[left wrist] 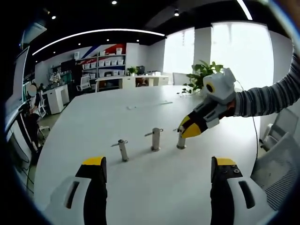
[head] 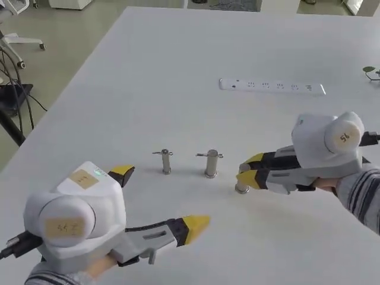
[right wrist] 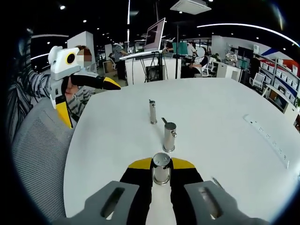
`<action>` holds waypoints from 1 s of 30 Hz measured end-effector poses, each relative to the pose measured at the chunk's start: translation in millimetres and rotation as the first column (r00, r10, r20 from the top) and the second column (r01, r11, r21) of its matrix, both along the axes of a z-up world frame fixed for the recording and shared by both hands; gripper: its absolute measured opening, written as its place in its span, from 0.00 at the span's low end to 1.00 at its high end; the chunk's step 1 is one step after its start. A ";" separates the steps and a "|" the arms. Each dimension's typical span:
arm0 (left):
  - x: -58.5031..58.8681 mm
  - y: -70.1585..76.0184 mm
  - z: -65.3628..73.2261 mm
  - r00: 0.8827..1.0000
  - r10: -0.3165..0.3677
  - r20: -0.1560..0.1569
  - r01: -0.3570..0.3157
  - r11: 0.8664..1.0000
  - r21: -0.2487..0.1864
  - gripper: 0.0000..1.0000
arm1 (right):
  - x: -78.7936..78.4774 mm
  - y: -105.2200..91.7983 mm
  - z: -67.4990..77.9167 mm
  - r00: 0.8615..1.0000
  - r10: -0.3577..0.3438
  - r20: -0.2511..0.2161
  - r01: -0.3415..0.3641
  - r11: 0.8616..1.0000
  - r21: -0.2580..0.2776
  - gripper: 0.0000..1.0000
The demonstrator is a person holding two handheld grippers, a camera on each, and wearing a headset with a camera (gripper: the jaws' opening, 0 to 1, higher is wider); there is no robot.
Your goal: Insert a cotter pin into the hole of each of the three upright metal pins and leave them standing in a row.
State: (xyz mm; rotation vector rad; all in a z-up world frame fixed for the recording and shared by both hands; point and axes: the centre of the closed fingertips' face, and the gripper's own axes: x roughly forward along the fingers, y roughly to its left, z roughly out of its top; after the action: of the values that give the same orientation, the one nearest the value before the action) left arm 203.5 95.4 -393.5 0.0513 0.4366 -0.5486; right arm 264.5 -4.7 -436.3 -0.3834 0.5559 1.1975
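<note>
Three upright metal pins stand in a row on the white table. The left pin [head: 166, 161] and the middle pin [head: 211, 164] each carry a cotter pin through the top. My right gripper [head: 249, 171] is shut on the third pin [head: 241, 187]. In the right gripper view that pin [right wrist: 161, 168] sits squeezed between the yellow fingertips [right wrist: 139, 164], with no cotter pin visible in it. My left gripper [head: 159, 199] hangs open in front of the row, holding nothing. Its view shows the three pins [left wrist: 156, 139] ahead of my left gripper [left wrist: 159, 164].
A white power strip [head: 272, 86] lies on the table beyond the pins. A plant's leaves [head: 371, 71] show at the right edge. A thin metal sliver [right wrist: 216, 183] lies on the table right of the held pin. Chairs and floor sit off the table's left side.
</note>
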 end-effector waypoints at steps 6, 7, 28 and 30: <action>-1.7 -0.4 0.1 1.000 0.001 -0.002 -0.001 1.000 -0.002 0.91 | -10.6 4.0 -4.6 1.000 0.008 -0.009 -0.008 1.000 0.005 0.08; -2.0 -0.5 0.1 1.000 0.000 -0.003 0.000 1.000 -0.002 0.91 | -11.2 4.4 -5.5 1.000 0.010 -0.012 -0.010 1.000 0.006 0.08; -5.0 -1.6 -2.4 1.000 0.005 -0.015 -0.005 1.000 -0.003 0.91 | -17.2 4.6 -11.6 0.999 0.037 0.009 -0.037 0.999 -0.016 0.08; -5.4 -2.6 -2.1 1.000 0.003 -0.014 -0.003 1.000 -0.003 0.91 | -17.2 5.0 -12.0 0.999 0.047 0.025 -0.046 0.998 -0.035 0.09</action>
State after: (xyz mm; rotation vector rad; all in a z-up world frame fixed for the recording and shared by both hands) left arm 198.1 92.8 -395.5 0.0435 0.4497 -0.5475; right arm 247.3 0.3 -448.3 -0.4430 0.5482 1.2275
